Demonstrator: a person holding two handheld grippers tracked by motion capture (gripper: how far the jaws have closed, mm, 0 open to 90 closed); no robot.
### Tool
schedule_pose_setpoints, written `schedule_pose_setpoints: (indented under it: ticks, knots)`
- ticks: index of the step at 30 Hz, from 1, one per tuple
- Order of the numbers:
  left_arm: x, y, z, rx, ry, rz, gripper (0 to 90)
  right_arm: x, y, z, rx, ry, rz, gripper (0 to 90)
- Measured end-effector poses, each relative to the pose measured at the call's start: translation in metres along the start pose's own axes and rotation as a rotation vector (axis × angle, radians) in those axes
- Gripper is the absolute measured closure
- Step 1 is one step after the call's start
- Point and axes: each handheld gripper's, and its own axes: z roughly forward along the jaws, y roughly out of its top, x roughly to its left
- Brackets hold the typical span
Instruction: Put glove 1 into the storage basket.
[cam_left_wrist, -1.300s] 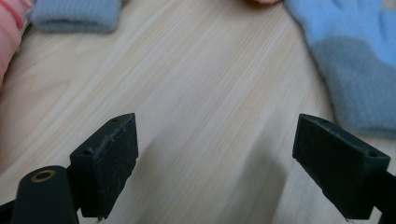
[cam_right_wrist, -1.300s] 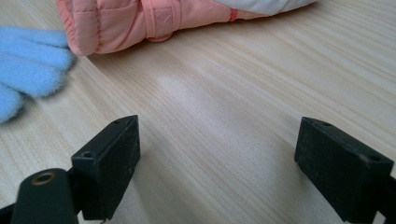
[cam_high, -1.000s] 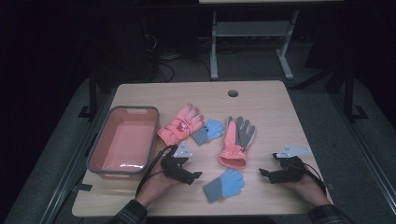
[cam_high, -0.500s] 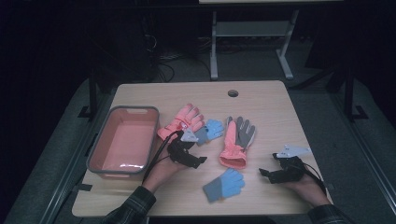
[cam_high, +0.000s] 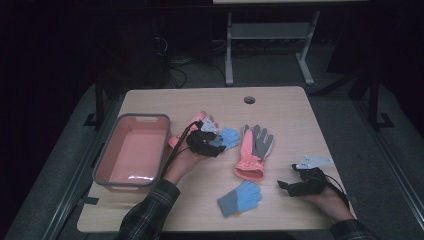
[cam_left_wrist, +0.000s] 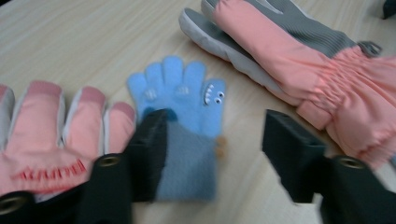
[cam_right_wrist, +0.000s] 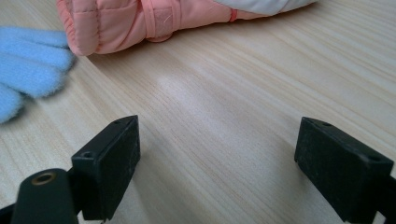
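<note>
Two pink ski gloves lie mid-table: one (cam_high: 198, 121) partly under my left hand, the other (cam_high: 253, 150) palm-up with grey fingers. Between them lies a small blue knit glove (cam_high: 230, 137) with a little face on it (cam_left_wrist: 187, 116). My left gripper (cam_high: 212, 142) hovers over that glove's grey cuff, open, jaws either side of it (cam_left_wrist: 216, 125). A second blue glove (cam_high: 240, 198) lies near the front edge. My right gripper (cam_high: 291, 186) rests open at front right above bare wood (cam_right_wrist: 218, 135), empty.
A pink bin (cam_high: 105, 155) with a grey rim stands empty at the table's left. The wooden table (cam_high: 285, 110) has a round cable hole (cam_high: 249, 99) at the back. Beyond it are a dark floor and a metal frame (cam_high: 270, 30).
My left gripper has travelled away from the person, from near the front to the small blue glove between the pink gloves. The right gripper has stayed put.
</note>
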Motion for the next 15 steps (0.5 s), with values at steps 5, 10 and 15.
schedule_pose_setpoints:
  ticks: [5, 10, 15]
  knots:
    - [0.010, 0.002, 0.013, 0.020, 0.014, -0.007, 52.4, 0.000, 0.000, 0.000, 0.000, 0.000, 0.001, 13.7]
    - [0.021, -0.004, 0.029, 0.034, 0.013, -0.032, 58.3, 0.000, 0.000, 0.000, 0.000, 0.000, 0.001, 13.7]
    - [0.024, -0.008, 0.043, 0.072, 0.011, -0.023, 58.4, 0.000, 0.000, 0.000, 0.000, 0.002, 0.004, 13.8]
